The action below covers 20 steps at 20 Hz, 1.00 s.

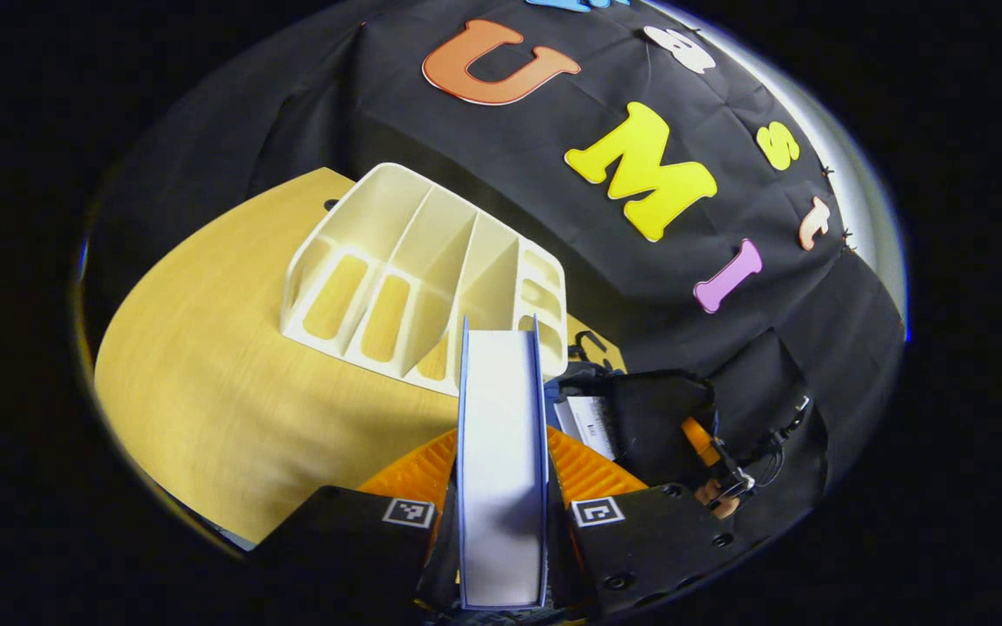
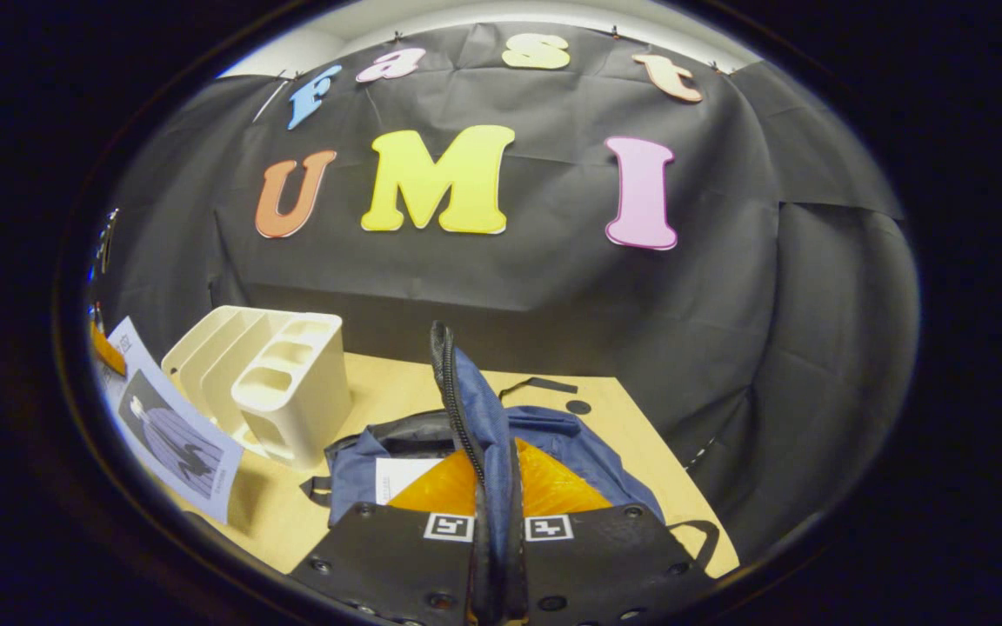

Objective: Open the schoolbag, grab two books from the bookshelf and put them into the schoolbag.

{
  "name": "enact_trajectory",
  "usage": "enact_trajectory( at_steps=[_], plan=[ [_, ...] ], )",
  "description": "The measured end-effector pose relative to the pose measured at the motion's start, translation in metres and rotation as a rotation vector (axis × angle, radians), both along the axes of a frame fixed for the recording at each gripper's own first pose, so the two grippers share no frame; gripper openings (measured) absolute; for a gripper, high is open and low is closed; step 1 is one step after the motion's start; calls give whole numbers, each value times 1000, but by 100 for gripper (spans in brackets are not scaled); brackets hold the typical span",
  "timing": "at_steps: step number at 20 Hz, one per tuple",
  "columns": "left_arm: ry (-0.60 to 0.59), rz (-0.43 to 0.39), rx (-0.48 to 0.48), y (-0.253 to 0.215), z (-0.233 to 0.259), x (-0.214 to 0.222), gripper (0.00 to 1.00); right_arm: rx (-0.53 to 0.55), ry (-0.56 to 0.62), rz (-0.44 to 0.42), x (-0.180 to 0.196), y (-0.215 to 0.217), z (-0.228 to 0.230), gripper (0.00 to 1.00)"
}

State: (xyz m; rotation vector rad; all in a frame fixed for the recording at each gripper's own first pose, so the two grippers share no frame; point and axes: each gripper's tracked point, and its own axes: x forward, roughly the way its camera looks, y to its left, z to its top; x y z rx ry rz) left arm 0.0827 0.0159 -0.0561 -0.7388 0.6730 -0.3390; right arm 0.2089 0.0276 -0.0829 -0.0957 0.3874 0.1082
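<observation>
My left gripper point(image 1: 501, 474) is shut on a book point(image 1: 501, 452) with blue covers, held page edge up above the table. The same book point(image 2: 175, 435) shows its illustrated cover at the left of the right gripper view. The cream bookshelf point(image 1: 423, 278) point(image 2: 275, 382) lies beyond it with nothing in its slots. My right gripper point(image 2: 497, 491) is shut on the blue schoolbag's flap point(image 2: 475, 409) and holds its zipper edge upright. The schoolbag point(image 2: 579, 448) point(image 1: 653, 417) stands open, and a white book point(image 2: 401, 478) point(image 1: 592, 426) lies inside it.
A yellow wooden table point(image 1: 223, 409) point(image 2: 640, 452) carries the shelf and the bag, its near edge at the lower left of the left gripper view. The black cloth wall rises just behind it. A bag strap point(image 2: 544, 384) trails on the table behind the bag.
</observation>
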Motion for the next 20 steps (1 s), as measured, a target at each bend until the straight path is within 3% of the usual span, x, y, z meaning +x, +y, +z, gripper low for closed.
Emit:
enact_trajectory(
  at_steps=[12, 14, 20],
  plan=[
    [29, -41, -492, -113, -24, 50, 43, -3, 1, 39, 13, -5, 0, 7],
    [26, -23, -523, -126, -30, 62, 43, -11, -6, 53, 12, -6, 5, 7],
    [-12, 22, -494, -159, -49, 92, 43, -16, -47, 102, 11, 1, 20, 7]
  ],
)
